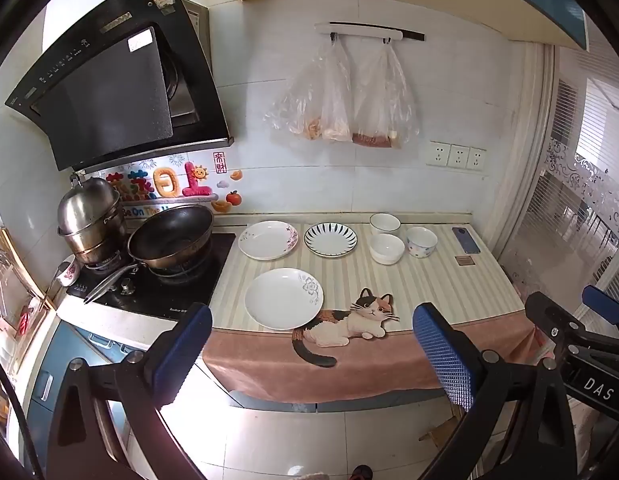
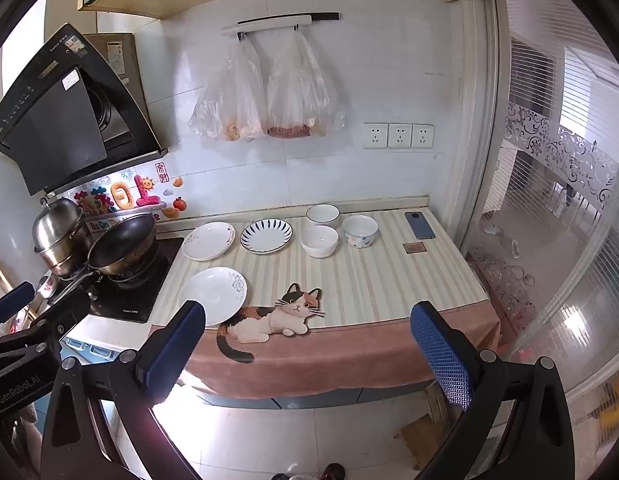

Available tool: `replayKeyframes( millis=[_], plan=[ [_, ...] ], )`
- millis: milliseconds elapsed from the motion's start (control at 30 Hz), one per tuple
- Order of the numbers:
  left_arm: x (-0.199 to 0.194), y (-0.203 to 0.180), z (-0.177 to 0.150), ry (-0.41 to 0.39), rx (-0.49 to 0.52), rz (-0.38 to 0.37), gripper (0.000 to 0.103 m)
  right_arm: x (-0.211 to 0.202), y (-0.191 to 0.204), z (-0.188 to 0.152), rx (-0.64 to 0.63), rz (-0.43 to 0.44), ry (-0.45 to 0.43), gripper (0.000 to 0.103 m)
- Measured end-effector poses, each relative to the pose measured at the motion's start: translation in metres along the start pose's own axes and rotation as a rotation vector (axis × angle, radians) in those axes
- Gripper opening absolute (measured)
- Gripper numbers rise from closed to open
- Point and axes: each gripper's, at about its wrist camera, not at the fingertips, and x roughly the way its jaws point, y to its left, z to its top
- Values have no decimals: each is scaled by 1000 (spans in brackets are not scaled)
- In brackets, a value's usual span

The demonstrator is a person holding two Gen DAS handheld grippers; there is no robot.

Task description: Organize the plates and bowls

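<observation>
On the striped counter cloth (image 1: 409, 280) lie three plates: a white plate with a grey flower (image 1: 283, 298) (image 2: 213, 295) nearest, a pink-flowered plate (image 1: 268, 239) (image 2: 208, 241) behind it, and a blue-rayed plate (image 1: 330, 239) (image 2: 266, 235). Right of them stand three bowls: a tall white one (image 1: 384, 223) (image 2: 322, 215), a low white one (image 1: 386, 249) (image 2: 319, 241), and a patterned one (image 1: 421, 241) (image 2: 360, 231). My left gripper (image 1: 313, 356) hangs open in front of the counter, well short of the plates. My right gripper (image 2: 309, 354) is open too, with nothing between its fingers.
A stove (image 1: 157, 280) with a dark wok (image 1: 171, 236) and a steel pot (image 1: 89, 216) is on the left. A phone (image 1: 466, 240) and a small brown square (image 1: 464, 260) lie at the counter's right. Bags (image 1: 341, 96) hang on the wall. A glass door (image 2: 549, 200) stands right.
</observation>
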Motion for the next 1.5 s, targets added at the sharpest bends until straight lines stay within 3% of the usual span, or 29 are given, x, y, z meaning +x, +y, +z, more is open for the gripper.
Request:
replayKeyframes(
  millis=[1500],
  plan=[
    [-2, 12, -4, -5, -7, -1, 103, -3, 20, -1, -24, 4, 8, 103]
  ],
)
